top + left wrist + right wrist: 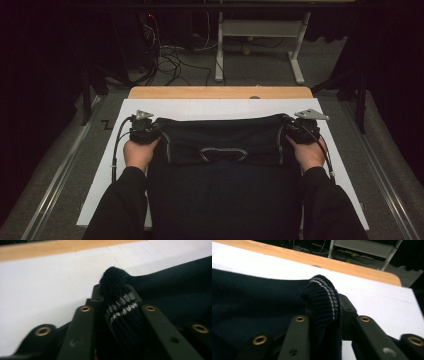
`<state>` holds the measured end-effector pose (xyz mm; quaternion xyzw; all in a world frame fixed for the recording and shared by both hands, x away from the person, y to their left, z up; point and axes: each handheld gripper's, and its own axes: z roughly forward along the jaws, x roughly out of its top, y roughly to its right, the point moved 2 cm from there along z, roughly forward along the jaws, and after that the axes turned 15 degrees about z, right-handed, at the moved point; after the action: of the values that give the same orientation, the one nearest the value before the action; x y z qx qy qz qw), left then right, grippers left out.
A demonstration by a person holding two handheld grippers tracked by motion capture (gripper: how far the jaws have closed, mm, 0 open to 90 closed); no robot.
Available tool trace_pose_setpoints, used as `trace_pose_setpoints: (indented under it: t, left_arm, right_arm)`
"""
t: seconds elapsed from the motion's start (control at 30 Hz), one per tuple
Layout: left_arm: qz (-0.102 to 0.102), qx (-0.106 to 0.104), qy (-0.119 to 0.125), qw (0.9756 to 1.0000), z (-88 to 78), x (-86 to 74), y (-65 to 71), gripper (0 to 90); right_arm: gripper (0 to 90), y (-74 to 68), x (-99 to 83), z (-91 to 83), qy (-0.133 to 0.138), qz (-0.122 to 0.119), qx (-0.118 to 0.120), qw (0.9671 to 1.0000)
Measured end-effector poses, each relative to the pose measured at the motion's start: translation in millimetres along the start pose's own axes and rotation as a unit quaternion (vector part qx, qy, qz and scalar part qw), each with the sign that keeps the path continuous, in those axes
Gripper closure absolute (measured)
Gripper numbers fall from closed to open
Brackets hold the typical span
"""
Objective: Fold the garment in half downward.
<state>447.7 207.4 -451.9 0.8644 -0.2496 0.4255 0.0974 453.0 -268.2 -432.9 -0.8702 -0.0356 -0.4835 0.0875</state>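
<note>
Folding a dark sweater on the bench, fold step in hand. Nearest the onlooker, the person's sleeves enter from the bottom of the high view, with the sweater (225, 175) lying flat between them on the white sheet (100, 190) that covers the bench (220, 92). Its near part runs off toward the person; its far edge, doubled over, lies across the sheet's middle, with the striped neckline (223, 154) facing up.

The left hand-held gripper (150, 131) grasps the sweater's far left corner: in the left gripper view a ribbed, striped bunch of knit (121, 307) sits between the jaws, which look set against it. The right hand-held gripper (295, 129) grasps the far right corner likewise, a ribbed striped edge (324, 300) rolled between its jaws.

Judged from this, the fold has been carried across and both corners rest at or just above the sheet. The next move calls for both grips to let go together, level, so the edge drops straight, then a clean withdrawal outward without dragging the knit.

Beyond the bench, cables and a table frame stand on the floor.
</note>
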Motion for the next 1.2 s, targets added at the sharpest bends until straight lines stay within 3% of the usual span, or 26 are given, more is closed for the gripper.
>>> trace_pose_setpoints:
  t: [0.07,0.1,0.2,0.37,0.53,0.7,0.77,0.87,1.0,1.07,1.2]
  left_arm:
    - [-0.007,-0.010,0.001,0.9999,-1.0,0.0,-0.2,49.5]
    - [0.002,-0.008,0.010,0.9999,-5.3,0.1,0.0,46.9]
    - [-0.004,-0.002,0.021,0.9998,-13.5,-1.8,-2.7,40.3]
    - [-0.032,-0.008,0.039,0.9987,-26.8,-12.1,-8.5,36.5]
    - [-0.017,-0.017,0.040,0.9989,-41.7,-25.7,-3.7,34.3]
    - [0.004,-0.035,0.038,0.9987,-53.3,-42.2,17.2,31.2]
    - [0.011,-0.042,0.052,0.9977,-56.4,-51.8,27.6,30.9]
    - [0.035,-0.048,0.047,0.9971,-55.3,-57.6,37.9,30.8]
    - [0.024,-0.066,0.055,0.9960,-52.1,-59.1,43.2,30.8]
    - [0.028,-0.071,0.047,0.9959,-47.4,-59.6,46.9,30.8]
    - [0.023,-0.074,0.026,0.9966,-35.9,-57.9,51.4,31.2]
  right_arm:
    - [60.4,1.3,-1.8,1.6,-0.004,0.006,-0.004,1.0000]
    - [54.6,1.8,-1.7,1.3,-0.005,0.006,-0.005,1.0000]
    - [44.9,7.4,-0.5,-4.0,-0.008,0.007,-0.003,0.9999]
    - [42.8,19.2,-5.9,-19.8,0.012,0.033,0.009,0.9994]
    - [40.2,26.2,-21.5,-34.5,0.008,0.037,0.027,0.9989]
    - [37.7,24.5,-42.9,-45.9,-0.001,0.033,0.049,0.9983]
    - [36.5,20.3,-51.4,-51.5,-0.005,0.026,0.062,0.9977]
    - [36.5,13.1,-61.0,-60.3,0.003,0.014,0.076,0.9970]
    - [35.4,6.8,-68.9,-68.8,0.013,0.012,0.096,0.9952]
    - [35.7,5.1,-73.8,-72.4,0.023,0.013,0.101,0.9946]
    - [35.7,-1.3,-80.2,-65.7,-0.006,-0.009,0.095,0.9954]
